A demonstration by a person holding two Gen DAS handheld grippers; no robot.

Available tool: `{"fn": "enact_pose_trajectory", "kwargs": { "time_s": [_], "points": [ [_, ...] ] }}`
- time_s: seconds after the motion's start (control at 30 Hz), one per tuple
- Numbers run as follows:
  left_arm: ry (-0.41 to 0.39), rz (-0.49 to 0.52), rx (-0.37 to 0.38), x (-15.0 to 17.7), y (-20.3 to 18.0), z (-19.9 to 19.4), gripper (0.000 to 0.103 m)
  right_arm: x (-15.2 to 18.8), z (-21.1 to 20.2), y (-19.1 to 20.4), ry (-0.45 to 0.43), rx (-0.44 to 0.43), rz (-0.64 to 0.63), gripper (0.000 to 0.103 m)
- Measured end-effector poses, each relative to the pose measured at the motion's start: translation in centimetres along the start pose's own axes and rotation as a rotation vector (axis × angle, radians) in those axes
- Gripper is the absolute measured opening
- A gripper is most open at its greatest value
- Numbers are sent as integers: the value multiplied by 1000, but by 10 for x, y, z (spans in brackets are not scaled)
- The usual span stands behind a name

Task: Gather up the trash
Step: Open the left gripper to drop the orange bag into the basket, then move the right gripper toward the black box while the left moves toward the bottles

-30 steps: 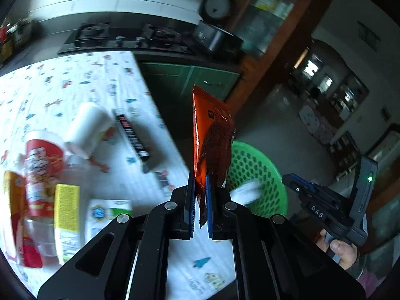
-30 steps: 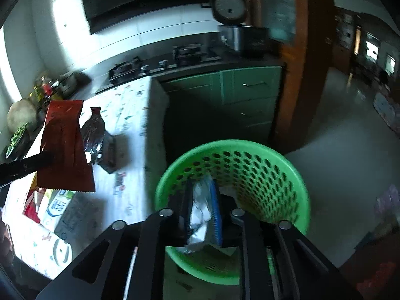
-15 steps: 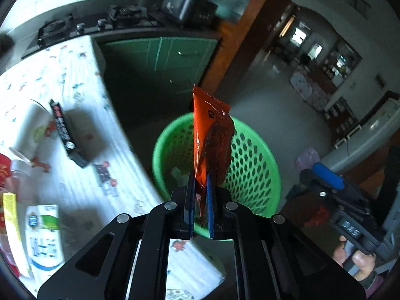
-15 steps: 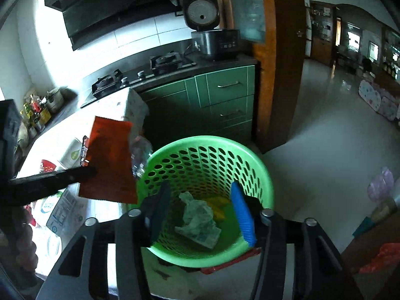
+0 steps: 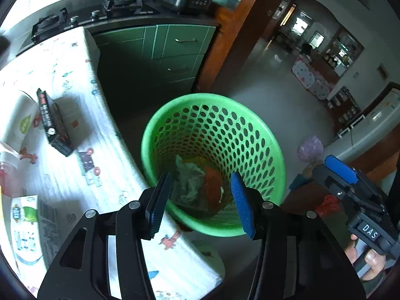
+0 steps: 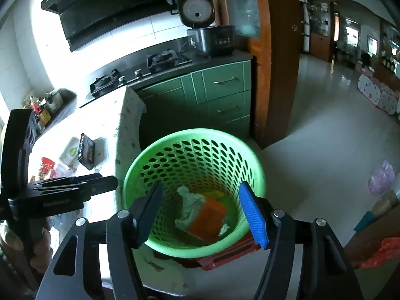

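Holding both grippers over the green basket [image 5: 272, 150], we see left gripper [image 5: 201, 201] and right gripper [image 6: 202, 212] spread wide, empty; orange wrapper [image 6: 207, 218] lies inside.

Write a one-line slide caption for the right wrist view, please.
Open right gripper above the green basket, where an orange wrapper lies beside crumpled paper.

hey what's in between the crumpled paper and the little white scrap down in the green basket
The orange wrapper lies between them on the floor of the green basket, crumpled paper on its left, white scrap on its right. The right wrist view shows it best.
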State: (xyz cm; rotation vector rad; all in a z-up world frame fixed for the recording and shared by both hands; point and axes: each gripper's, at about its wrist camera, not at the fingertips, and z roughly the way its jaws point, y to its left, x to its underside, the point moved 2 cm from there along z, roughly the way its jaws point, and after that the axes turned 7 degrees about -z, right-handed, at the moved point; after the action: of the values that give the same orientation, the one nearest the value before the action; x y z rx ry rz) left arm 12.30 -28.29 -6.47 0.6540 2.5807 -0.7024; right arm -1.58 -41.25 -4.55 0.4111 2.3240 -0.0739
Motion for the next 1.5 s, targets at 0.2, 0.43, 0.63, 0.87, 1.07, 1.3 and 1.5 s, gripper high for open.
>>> {"fn": "enact_pose_trajectory", "kwargs": {
  "time_s": [0.2, 0.43, 0.63, 0.87, 1.07, 1.3, 1.5],
  "points": [
    [-52, -25, -53, -2, 25, -27, 53, -10, 7, 20, -8, -46, -35, 66],
    [-101, -64, -124, 2, 64, -63, 55, -23, 19, 55, -7, -109, -92, 68],
    [-139, -117, -215, 11, 111, -96, 55, -35, 31, 88, -4, -157, -139, 68],
    [-188, -242, -320, 18, 182, -139, 56, -50, 45, 125, 1, -207, -186, 68],
    [-225, -343, -384, 30, 235, -171, 56, -65, 67, 157, 23, -242, -214, 68],
    [-246, -428, -434, 42, 282, -195, 56, -81, 102, 199, 56, -276, -246, 58],
    [-240, -456, -450, 46, 305, -201, 56, -96, 138, 232, 94, -274, -272, 48]
  ]
}}
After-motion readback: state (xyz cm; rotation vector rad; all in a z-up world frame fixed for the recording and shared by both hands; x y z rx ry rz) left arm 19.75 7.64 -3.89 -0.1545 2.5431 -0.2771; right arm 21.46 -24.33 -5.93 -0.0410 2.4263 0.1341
